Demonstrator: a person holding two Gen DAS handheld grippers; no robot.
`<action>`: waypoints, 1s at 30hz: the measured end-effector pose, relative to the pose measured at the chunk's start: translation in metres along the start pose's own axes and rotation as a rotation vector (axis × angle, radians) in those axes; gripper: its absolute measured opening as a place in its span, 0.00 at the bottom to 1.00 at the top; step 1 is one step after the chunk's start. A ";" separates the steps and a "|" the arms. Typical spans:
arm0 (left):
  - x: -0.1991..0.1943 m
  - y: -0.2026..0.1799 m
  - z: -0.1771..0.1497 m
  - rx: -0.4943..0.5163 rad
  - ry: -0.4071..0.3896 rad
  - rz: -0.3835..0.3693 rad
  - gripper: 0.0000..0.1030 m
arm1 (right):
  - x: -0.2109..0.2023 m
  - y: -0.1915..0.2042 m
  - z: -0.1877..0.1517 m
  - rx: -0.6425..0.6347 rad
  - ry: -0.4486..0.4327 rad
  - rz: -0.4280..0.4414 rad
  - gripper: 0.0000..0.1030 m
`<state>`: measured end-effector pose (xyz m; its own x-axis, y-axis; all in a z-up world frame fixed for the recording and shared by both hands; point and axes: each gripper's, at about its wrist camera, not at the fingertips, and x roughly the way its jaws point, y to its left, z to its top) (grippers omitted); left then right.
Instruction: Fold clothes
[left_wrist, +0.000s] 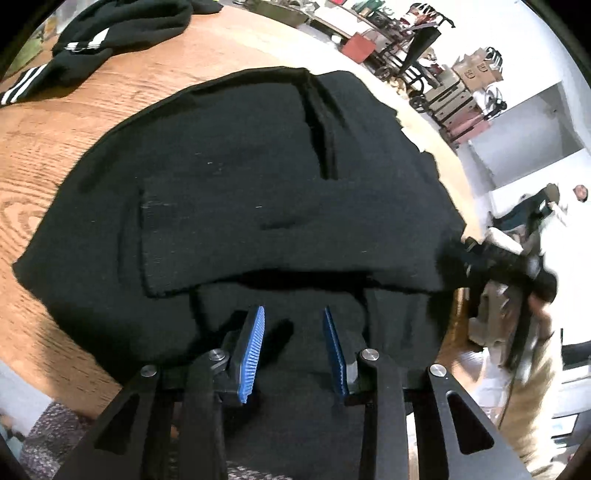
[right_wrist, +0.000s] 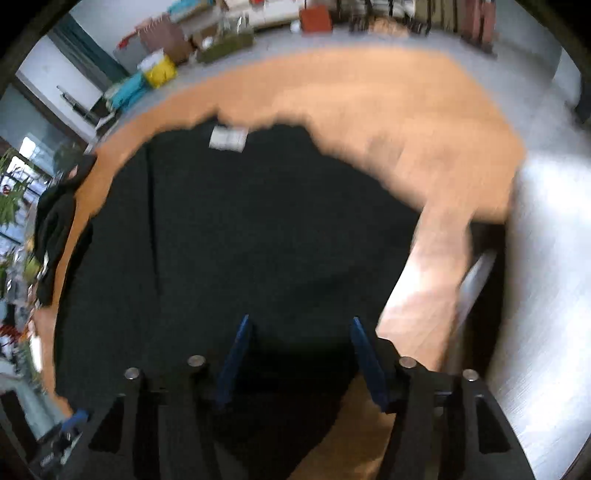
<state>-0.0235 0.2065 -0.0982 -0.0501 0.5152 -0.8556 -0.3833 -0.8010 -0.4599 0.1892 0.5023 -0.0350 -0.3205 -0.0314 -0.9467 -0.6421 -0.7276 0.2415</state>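
A black knit garment (left_wrist: 236, 192) lies spread on the wooden table (left_wrist: 55, 155), with one part folded over and a dark slit near its far end. My left gripper (left_wrist: 293, 314) hovers open just above the garment's near edge, blue pads apart, nothing between them. In the right wrist view the same black garment (right_wrist: 240, 240) fills the middle, a white label (right_wrist: 228, 137) at its far edge. My right gripper (right_wrist: 301, 325) is open above the garment's near right corner; the view is motion-blurred. The right gripper also shows in the left wrist view (left_wrist: 491, 258) at the garment's right edge.
Another black garment with white stripes (left_wrist: 96, 40) lies at the table's far left; in the right wrist view it shows as a dark heap (right_wrist: 59, 221) at the left. The table edge (left_wrist: 443, 140) runs close along the garment's right side. Cluttered shelves and boxes (left_wrist: 461, 85) stand beyond.
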 end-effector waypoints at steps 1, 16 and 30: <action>-0.001 0.000 -0.002 0.002 -0.003 0.002 0.33 | 0.003 0.004 -0.009 -0.031 -0.009 -0.020 0.63; -0.029 0.060 -0.027 -0.224 -0.107 -0.013 0.39 | -0.006 0.053 -0.135 -0.158 0.017 0.105 0.69; -0.046 -0.028 -0.076 0.197 -0.198 0.098 0.46 | 0.027 0.102 -0.165 -0.146 0.228 0.364 0.54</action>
<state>0.0595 0.1820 -0.0646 -0.2669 0.5035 -0.8217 -0.5389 -0.7849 -0.3059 0.2304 0.3145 -0.0708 -0.3351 -0.4419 -0.8321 -0.4058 -0.7294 0.5507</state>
